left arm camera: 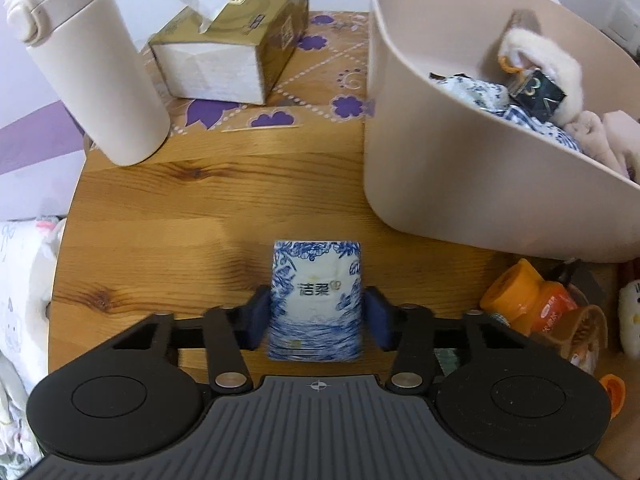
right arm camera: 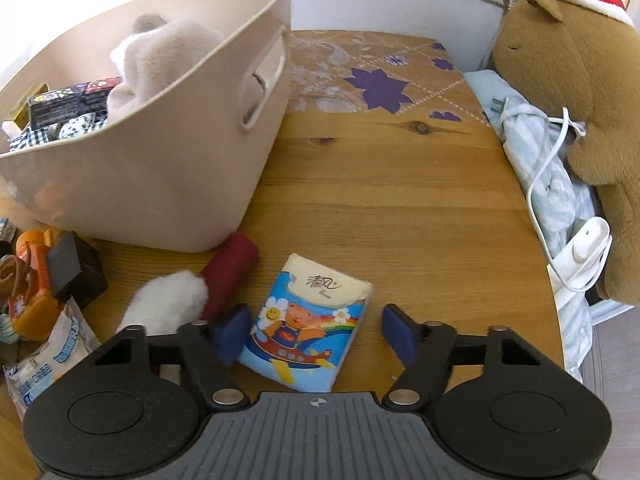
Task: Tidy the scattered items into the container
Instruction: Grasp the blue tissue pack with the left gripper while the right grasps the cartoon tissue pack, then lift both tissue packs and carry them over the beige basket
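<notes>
My left gripper (left arm camera: 316,320) is shut on a blue-and-white tissue pack (left arm camera: 316,300), its pads pressed on both sides, above the wooden table (left arm camera: 200,216). The beige container (left arm camera: 460,152) stands to the right, holding plush toys and packets. In the right wrist view my right gripper (right arm camera: 316,332) is open around a cartoon bear tissue pack (right arm camera: 308,320) lying flat on the table; the pads stand apart from its sides. The container (right arm camera: 160,160) is up to the left.
A cream flask (left arm camera: 88,64) and a gold tissue box (left arm camera: 232,40) stand at the back left. An orange bottle (left arm camera: 532,300) lies below the container. A red roll (right arm camera: 232,272), white plush (right arm camera: 168,304), orange toy (right arm camera: 32,284) and packet (right arm camera: 52,352) lie left. A brown plush bear (right arm camera: 580,100) sits right.
</notes>
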Available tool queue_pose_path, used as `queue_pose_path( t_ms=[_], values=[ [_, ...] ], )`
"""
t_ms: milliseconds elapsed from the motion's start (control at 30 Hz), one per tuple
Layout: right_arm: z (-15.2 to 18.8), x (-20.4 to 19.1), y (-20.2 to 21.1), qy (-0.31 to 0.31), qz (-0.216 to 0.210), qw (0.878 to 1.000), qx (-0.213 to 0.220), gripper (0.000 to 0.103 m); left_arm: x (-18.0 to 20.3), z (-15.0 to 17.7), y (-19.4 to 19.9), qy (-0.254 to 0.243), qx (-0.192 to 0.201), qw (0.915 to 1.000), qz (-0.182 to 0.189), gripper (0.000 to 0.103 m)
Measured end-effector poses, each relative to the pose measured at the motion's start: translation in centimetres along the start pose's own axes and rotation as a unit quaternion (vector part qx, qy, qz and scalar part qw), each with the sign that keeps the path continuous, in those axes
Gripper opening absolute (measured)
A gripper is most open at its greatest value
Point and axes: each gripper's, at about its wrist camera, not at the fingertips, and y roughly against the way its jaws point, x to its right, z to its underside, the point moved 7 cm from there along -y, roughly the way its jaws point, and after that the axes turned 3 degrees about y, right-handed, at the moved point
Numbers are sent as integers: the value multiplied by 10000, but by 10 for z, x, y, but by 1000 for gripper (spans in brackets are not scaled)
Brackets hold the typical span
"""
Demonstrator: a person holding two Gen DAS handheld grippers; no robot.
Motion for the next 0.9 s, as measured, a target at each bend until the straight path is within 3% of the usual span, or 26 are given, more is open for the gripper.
queue_pose_path(
  t_ms=[67, 233, 367, 900],
  values=[
    [0, 0, 3, -27, -52, 10000, 31, 50, 1, 1, 1, -6, -101, 9999, -14, 47],
    [6, 2, 7, -87, -186, 9998, 66, 43, -3, 7, 7, 104, -190, 9995, -225, 46],
    [12, 2, 12, -81, -205, 9997, 70, 43, 3, 13, 13, 67, -279, 9996, -75, 46],
    [29, 7, 60, -128, -296, 9980, 544, 42, 10, 30, 51, -132, 1, 9998, -116, 46]
  ],
)
